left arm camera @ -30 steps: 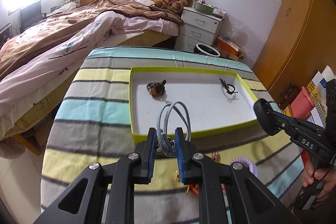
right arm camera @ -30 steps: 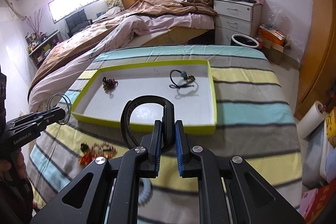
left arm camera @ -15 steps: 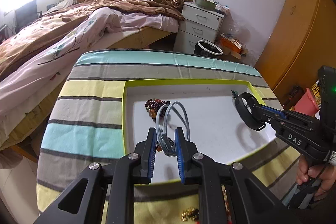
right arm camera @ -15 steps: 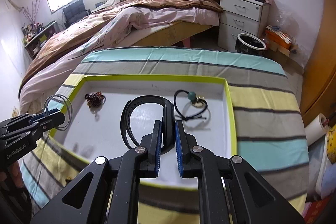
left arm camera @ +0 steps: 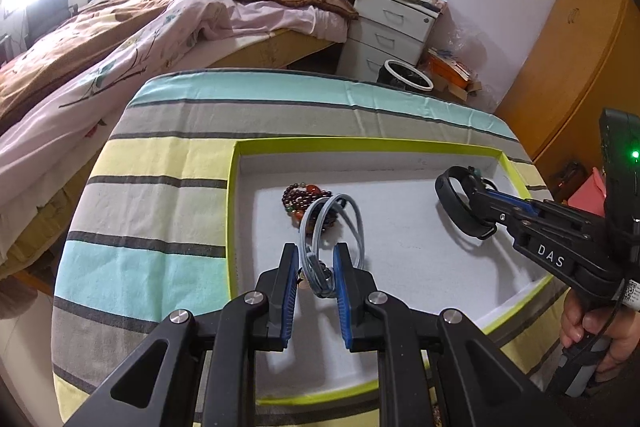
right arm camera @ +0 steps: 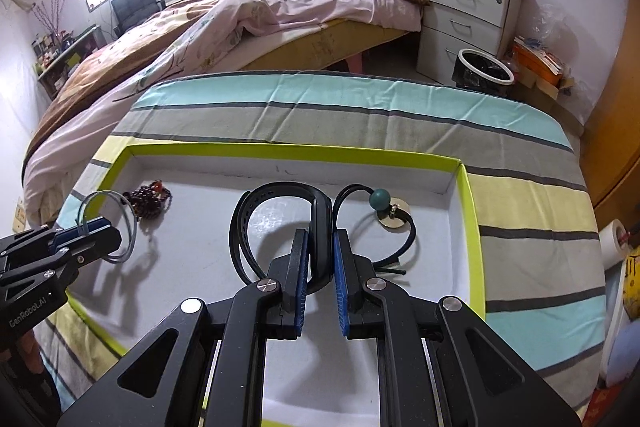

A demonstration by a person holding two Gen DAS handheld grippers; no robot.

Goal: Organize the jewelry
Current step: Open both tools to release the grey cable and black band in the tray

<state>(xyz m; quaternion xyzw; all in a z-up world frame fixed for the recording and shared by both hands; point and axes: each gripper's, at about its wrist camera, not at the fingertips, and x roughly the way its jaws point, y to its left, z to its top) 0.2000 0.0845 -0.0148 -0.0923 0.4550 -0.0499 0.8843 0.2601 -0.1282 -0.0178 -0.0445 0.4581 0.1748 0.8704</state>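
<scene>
My left tool is closed on a coiled grey wire bangle, held over the near-left part of the white tray. My right tool is clamped on a black wristband, suspended above the tray's middle. Lying in the tray beyond: a dark beaded bracelet toward the left, and a black cord necklace with a teal bead and metal disc toward the right. The tray sits on the striped-cloth bench.
</scene>
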